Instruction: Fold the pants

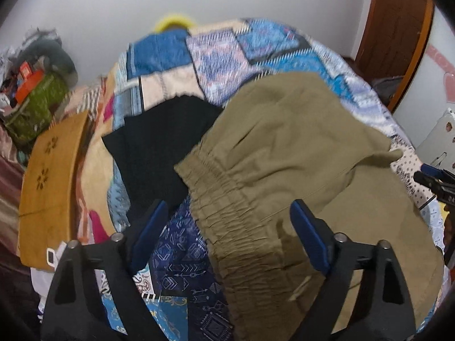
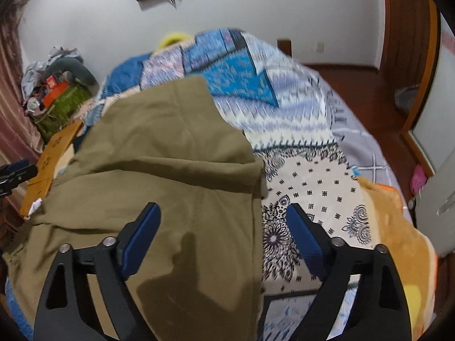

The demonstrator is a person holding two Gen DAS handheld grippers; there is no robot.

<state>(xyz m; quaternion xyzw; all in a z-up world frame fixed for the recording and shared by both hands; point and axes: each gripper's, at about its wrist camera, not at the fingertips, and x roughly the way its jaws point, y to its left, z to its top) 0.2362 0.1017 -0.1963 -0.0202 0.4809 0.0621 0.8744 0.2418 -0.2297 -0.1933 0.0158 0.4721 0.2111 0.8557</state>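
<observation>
Olive-green pants [image 1: 284, 147] lie on a patchwork bedspread [image 1: 216, 54], folded over on themselves, with the gathered elastic waistband [image 1: 227, 213] at the near left. My left gripper [image 1: 227, 213] is open and empty, hovering over the waistband. The pants also fill the left of the right wrist view [image 2: 159, 170]. My right gripper [image 2: 223, 216] is open and empty above their right edge, which runs between its fingers. The right gripper shows at the right edge of the left wrist view [image 1: 438, 182].
A black garment [image 1: 162, 147] lies left of the pants. A mustard cloth [image 1: 48, 187] lies at the bed's left edge, an orange blanket [image 2: 398, 227] at the right. A cluttered green bundle [image 1: 34, 105] sits by the wall. A wooden door [image 1: 395, 28] stands far right.
</observation>
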